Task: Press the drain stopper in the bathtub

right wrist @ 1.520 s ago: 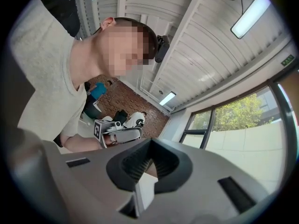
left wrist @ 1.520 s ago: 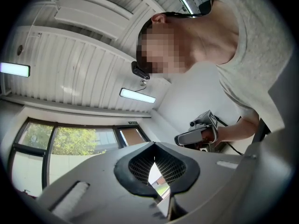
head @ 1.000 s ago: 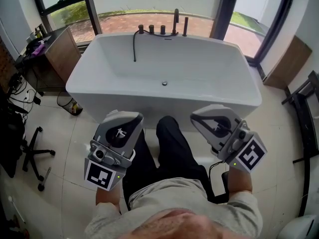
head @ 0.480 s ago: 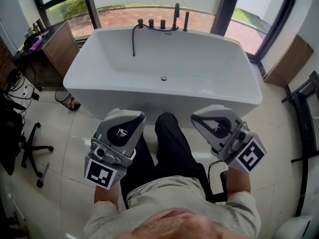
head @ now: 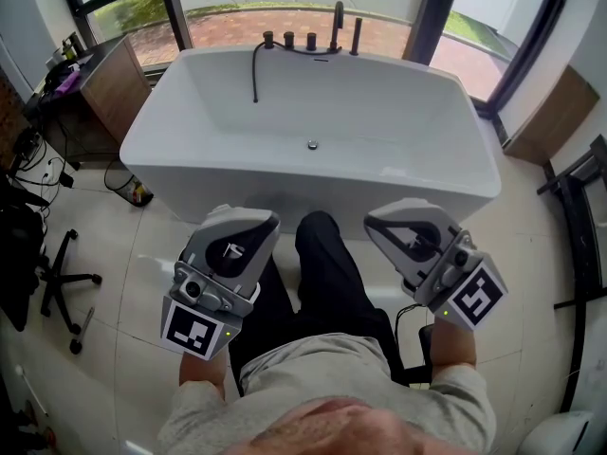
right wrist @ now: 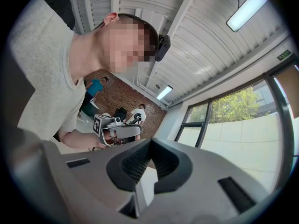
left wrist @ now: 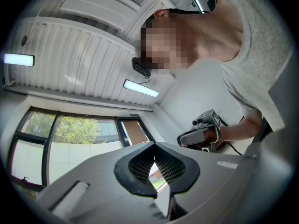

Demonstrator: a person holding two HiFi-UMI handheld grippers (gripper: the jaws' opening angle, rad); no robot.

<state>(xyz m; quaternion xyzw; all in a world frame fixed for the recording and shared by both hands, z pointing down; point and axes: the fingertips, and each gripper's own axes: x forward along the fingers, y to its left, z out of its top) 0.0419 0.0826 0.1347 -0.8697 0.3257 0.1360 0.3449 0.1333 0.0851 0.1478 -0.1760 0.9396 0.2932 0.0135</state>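
The tiled floor (head: 142,254) fills the lower part of the head view, and a white bathtub (head: 398,186) stands on it in front of tall dark-framed windows (head: 237,22). The tub holds no water that can be seen.

A person in a grey shirt and dark trousers (head: 327,282) stands on the floor at the tub's near rim. A wooden cabinet (head: 109,98) sits off the tub's far left corner. The base of a wheeled chair (head: 62,287) is on the floor further left.

The left tongs (head: 242,218) and the right tongs (head: 403,214) are held over the floor on the near side of the tub, one on either side of the person's legs. Both are short of the near rim. In the left gripper view the left tongs (left wrist: 154,164) have their dark pads brought together, with only a thin slit of light showing and nothing between them. In the right gripper view the right tongs (right wrist: 148,164) are likewise closed on nothing.

A row of black tap fittings (head: 313,41) stands at the middle of the tub's far rim. A black hose (head: 254,79) hangs from them down the inner wall.

The drain stopper (head: 312,144) is a small round metal disc on the tub's bottom. It lies about midway between the tub's left and right ends, well apart from both tongs.
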